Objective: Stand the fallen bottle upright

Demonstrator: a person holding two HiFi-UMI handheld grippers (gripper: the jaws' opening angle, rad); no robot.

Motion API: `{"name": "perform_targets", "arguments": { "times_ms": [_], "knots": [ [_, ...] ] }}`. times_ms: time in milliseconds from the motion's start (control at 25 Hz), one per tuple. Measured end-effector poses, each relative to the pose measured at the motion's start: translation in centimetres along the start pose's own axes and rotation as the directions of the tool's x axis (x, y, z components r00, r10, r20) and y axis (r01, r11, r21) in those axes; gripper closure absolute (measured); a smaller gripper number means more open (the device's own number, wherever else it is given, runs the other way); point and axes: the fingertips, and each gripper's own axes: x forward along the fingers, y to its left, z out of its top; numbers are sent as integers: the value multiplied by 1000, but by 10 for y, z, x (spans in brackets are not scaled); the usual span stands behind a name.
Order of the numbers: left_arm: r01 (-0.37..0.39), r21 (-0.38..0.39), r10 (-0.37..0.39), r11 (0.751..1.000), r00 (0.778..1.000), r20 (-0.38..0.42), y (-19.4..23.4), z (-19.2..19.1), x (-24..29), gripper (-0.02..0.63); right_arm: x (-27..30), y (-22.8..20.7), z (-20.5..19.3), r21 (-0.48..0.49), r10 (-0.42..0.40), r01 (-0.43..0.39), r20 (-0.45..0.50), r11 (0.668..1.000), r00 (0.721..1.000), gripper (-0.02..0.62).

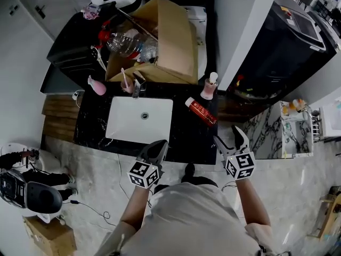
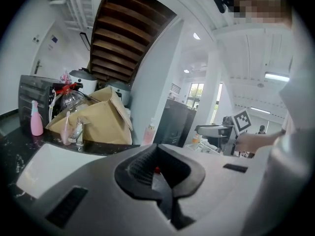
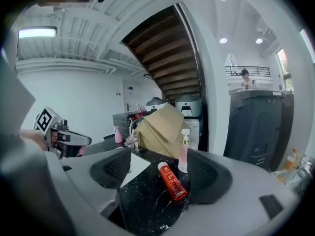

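Lying bottle ahead of the open right jaws

The red bottle [image 1: 201, 111] lies on its side on the black table [image 1: 186, 137], a little ahead of the right gripper [image 1: 228, 136], which does not touch it. In the right gripper view the bottle shows between the two jaws; they stand wide apart and hold nothing. A pink pump bottle [image 1: 209, 88] stands upright just beyond it. The left gripper [image 1: 159, 147] has its jaws pressed together, empty, with the sink [image 1: 139, 119] ahead of them.

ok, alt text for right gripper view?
The right gripper, jaws apart, frames a red bottle lying on its side on the black counter, a pink pump bottle upright just behind it. White sink at left, cardboard box beyond.
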Motion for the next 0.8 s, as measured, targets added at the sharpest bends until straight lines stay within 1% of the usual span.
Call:
{"name": "perform_targets", "arguments": {
  "times_ms": [160, 360, 640, 800],
  "knots": [
    [-30, 8, 30, 1000, 1000, -8, 4, 5, 23, 598, 21, -20, -4, -8, 32, -32, -21, 999, 999, 256],
    [-60, -2, 60, 998, 998, -15, 7, 8, 43, 598, 44, -39, -14, -5, 72, -73, -55, 997, 996, 256],
    [-90, -23, 89, 996, 995, -35, 13, 5, 59, 598, 71, -44, -20, -7, 133, -134, -99, 991, 986, 256],
    [-91, -33, 89, 995, 995, -41, 17, 5, 66, 598, 83, -45, -21, -19, 146, -149, -116, 989, 982, 256]
  ]
}}
